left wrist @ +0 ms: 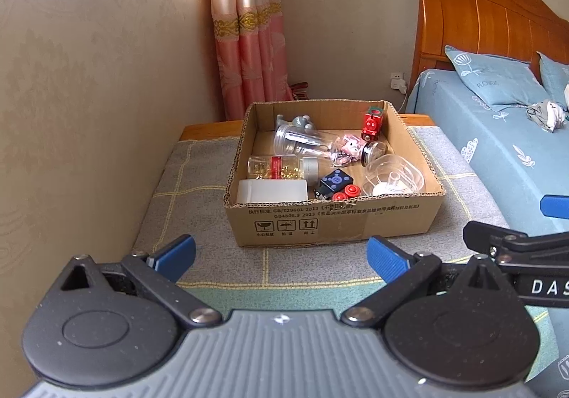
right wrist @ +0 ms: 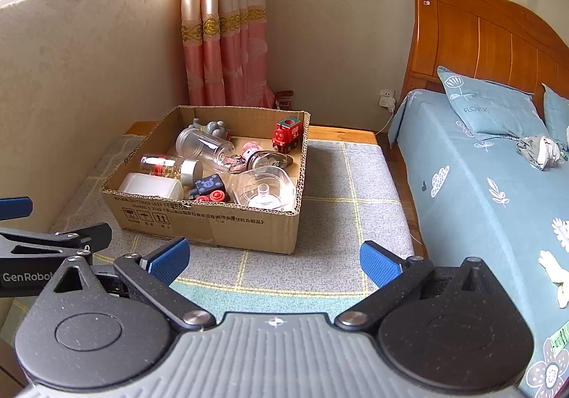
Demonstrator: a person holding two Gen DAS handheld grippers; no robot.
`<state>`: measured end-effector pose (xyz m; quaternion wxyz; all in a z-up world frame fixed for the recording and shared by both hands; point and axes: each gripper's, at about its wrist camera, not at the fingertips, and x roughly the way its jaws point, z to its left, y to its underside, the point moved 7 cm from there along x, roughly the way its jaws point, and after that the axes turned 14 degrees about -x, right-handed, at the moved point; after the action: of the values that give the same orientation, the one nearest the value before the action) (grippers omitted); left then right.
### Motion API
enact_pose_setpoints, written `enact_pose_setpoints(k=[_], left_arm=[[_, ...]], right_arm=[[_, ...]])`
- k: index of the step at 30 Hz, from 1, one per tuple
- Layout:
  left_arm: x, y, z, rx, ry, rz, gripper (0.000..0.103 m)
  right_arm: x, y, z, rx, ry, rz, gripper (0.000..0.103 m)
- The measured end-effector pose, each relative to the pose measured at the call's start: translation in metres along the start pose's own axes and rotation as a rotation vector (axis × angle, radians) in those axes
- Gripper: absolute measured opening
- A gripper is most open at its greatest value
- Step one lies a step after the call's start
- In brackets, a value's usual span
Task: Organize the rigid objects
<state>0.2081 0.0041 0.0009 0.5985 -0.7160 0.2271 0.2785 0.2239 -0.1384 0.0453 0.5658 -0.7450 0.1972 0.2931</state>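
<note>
Two blue-padded fingers of the left gripper (left wrist: 281,257) stand spread wide and empty at the bottom of the left wrist view; above them, mid-frame, the cardboard box (left wrist: 330,223) sits on a grey checked mat (left wrist: 199,191), holding a red toy train (left wrist: 372,124), clear jars and a white container (left wrist: 272,191). In the right wrist view the right gripper (right wrist: 274,261) is likewise spread, gripping nothing, with the box (right wrist: 213,223) left of centre and a bed (right wrist: 498,184) at right.
</note>
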Motion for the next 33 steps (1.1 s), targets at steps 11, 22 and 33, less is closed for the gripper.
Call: enact_pose_setpoints(k=[11, 22, 33], left_arm=[[-0.0008, -0.0017, 0.0005, -0.004, -0.022, -0.007, 0.102], [-0.0024, -0.0022, -0.0011, 0.004, -0.026, -0.011, 0.102], [-0.005, -0.0019, 0.0, 0.004, -0.031, -0.008, 0.102]], right_arm=[[-0.0003, 0.0009, -0.0019, 0.006, -0.011, -0.002, 0.103], [-0.0005, 0.0011, -0.0034, 0.009, -0.016, -0.009, 0.103], [-0.0021, 0.0001, -0.0021, 0.005, -0.018, -0.012, 0.103]])
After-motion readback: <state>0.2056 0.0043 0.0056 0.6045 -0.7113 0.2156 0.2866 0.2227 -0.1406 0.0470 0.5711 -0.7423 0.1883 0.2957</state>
